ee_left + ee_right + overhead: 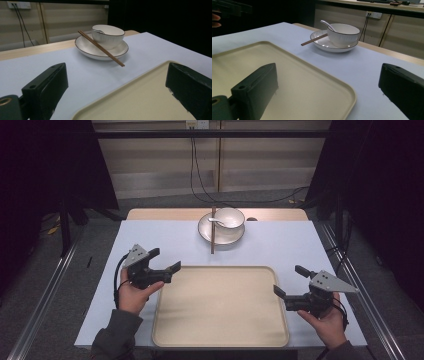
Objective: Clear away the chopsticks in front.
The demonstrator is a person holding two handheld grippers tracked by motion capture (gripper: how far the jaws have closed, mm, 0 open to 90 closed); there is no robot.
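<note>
Nothing moved yet: left gripper point(164, 260) & right gripper point(289, 280) both spread wide, empty, flanking bare cream plastic tray point(220, 340), w/ white ribbed bowl point(229, 218), spoon inside, on white plate point(206, 231) w/ brown wooden chopsticks point(212, 232) at table's far side.

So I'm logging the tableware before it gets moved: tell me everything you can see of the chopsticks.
The chopsticks are a pair of slim, dark brown sticks, wood by the look, lying close together side by side. They lie across the white plate, beside the white bowl that stands on it, bridging the rim. One end sticks out past the plate's near edge above the pale blue table, towards the tray. Neither set of tongs touches them.
</note>
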